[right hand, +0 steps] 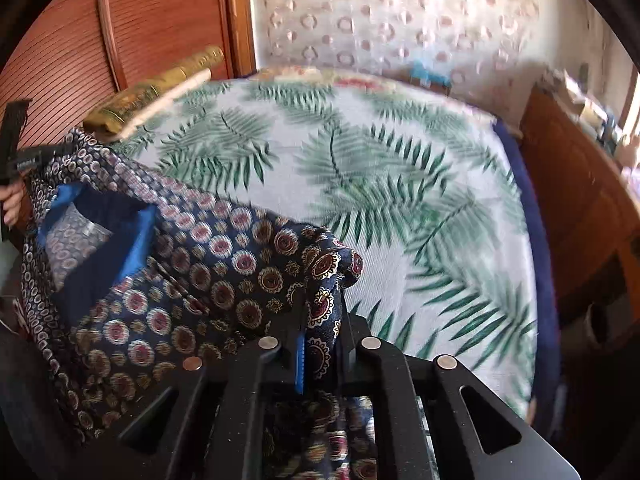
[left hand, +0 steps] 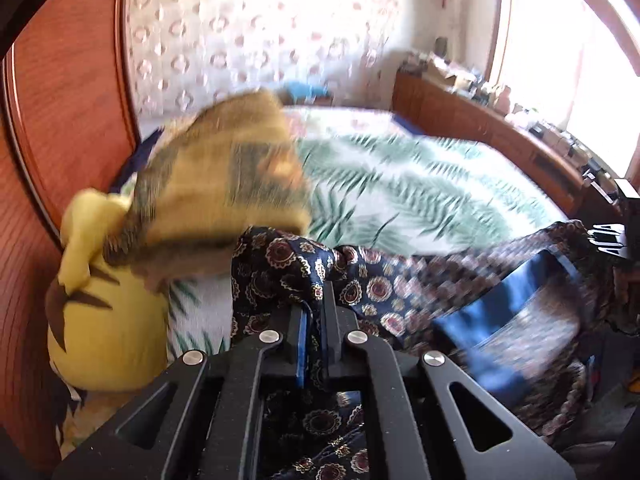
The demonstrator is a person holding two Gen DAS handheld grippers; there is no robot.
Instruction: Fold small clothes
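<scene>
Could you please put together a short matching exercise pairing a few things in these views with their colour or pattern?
Things:
1. garment
2. bed sheet
3. plush toy
4. folded cloth

Descriptions:
A. white with green palm leaves
B. plain yellow with dark brown stripes
C. dark navy with round medallions and a blue inner band
D. mustard yellow check, lying by the wooden headboard

Pairs: 1-C, 2-A, 3-B, 4-D. Both the left gripper and the right gripper are shut on the garment.
</scene>
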